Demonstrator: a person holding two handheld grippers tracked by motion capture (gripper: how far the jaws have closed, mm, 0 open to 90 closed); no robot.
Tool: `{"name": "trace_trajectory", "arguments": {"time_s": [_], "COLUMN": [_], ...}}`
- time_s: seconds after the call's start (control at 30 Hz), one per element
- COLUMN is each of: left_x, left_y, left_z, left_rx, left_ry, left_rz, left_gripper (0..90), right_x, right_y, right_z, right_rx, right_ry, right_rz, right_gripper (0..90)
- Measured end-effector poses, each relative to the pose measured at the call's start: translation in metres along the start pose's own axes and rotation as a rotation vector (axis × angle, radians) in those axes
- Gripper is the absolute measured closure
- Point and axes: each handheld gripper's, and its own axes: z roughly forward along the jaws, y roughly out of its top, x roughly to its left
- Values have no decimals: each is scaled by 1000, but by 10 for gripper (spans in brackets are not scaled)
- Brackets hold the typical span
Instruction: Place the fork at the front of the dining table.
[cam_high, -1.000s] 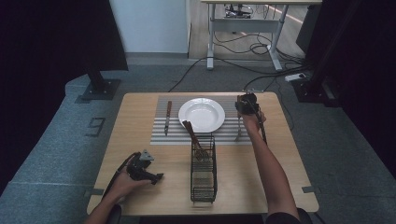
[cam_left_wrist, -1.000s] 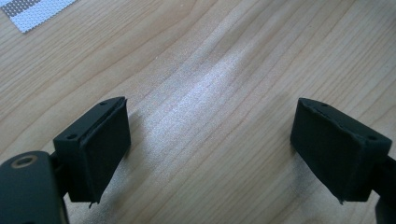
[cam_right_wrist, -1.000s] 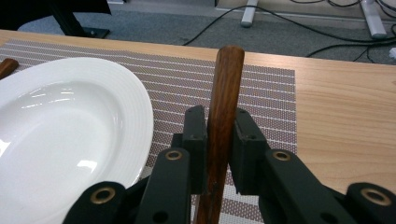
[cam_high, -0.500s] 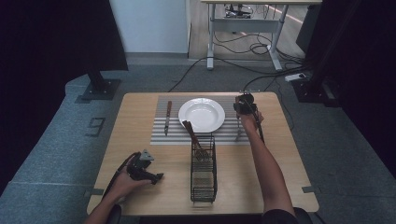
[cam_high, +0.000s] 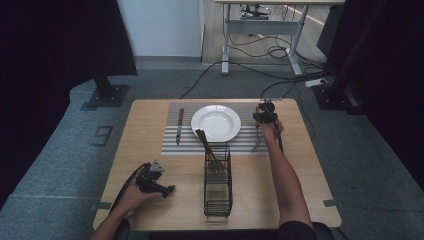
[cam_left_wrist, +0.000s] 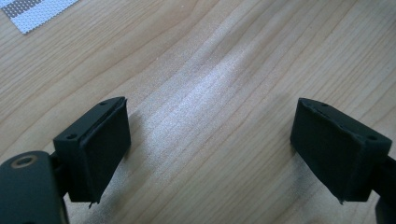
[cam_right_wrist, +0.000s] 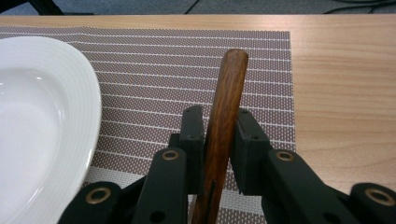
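Now your right gripper (cam_right_wrist: 219, 140) pinches a wooden handle (cam_right_wrist: 223, 135) just right of the plate (cam_high: 216, 122).
Since a second ago that hand has edged slightly nearer the plate; your left gripper (cam_left_wrist: 210, 144) stays spread on bare table (cam_high: 150, 120), well left of it. The handle's lower end is cut off. Open mat (cam_right_wrist: 187, 60) lies beyond the handle.

Plate (cam_high: 216, 122) on placemat (cam_high: 170, 145), knife (cam_high: 179, 125) left, rack (cam_high: 218, 180) in front
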Motion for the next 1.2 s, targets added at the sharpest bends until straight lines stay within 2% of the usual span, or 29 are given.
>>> {"name": "trace_trajectory", "arguments": {"time_s": [0.43,1.2], "left_x": [0,0], "left_y": [0,0], "left_z": [0,0], "left_rx": [0,0], "left_ry": [1,-1], "left_rz": [0,2], "left_gripper": [121,122], "right_x": [3,7], "right_y": [-4,-13], "right_z": [8,23], "right_rx": [22,57], "right_ry": [17,-3], "right_rz": [-15,-27], "right_gripper": [761,750]}}
